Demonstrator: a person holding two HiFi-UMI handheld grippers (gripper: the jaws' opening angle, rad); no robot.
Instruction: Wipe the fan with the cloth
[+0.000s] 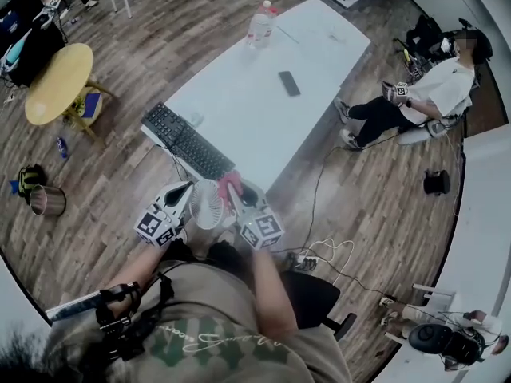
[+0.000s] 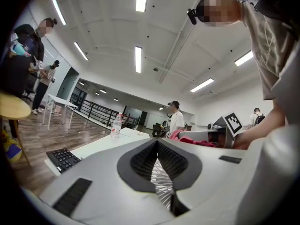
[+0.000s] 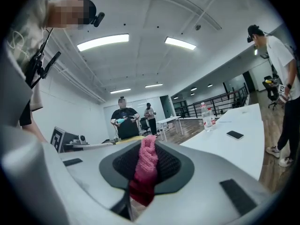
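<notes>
Bench (image 1: pixel 239 94): long and white, running away from the person. It carries none of the task's things.
On the bench: a black keyboard (image 1: pixel 188 142) at the near end, a phone (image 1: pixel 289 83) midway and a water bottle (image 1: pixel 260 24) at the far end. All are well apart from the work.
Bystander: a seated person (image 1: pixel 423 94) off to the right, clear of both hands.
Left tool (image 1: pixel 188 191): narrow, its jaws pinched on the white ribbed grille of the fan (image 1: pixel 209 204). It is held about level.
Right tool (image 1: pixel 239 194): jaws part way apart, clamped on a bunched pink cloth (image 1: pixel 230 183) that sticks out past the tips.
Fan, place: in the air in front of the person's chest, just short of the bench's near end and between the two tools.
Key relation: the fan lies to the left of the right tool, and the cloth sits at its right rim. I cannot tell whether they touch. The fan is a round disc with no long axis.
Nearer hand: the right one does the wiping, and the left only steadies the fan.
In the way: nothing lies between cloth and fan. The left tool's own jaws cover part of the grille, so that part probably cannot be wiped without a new grip.
</notes>
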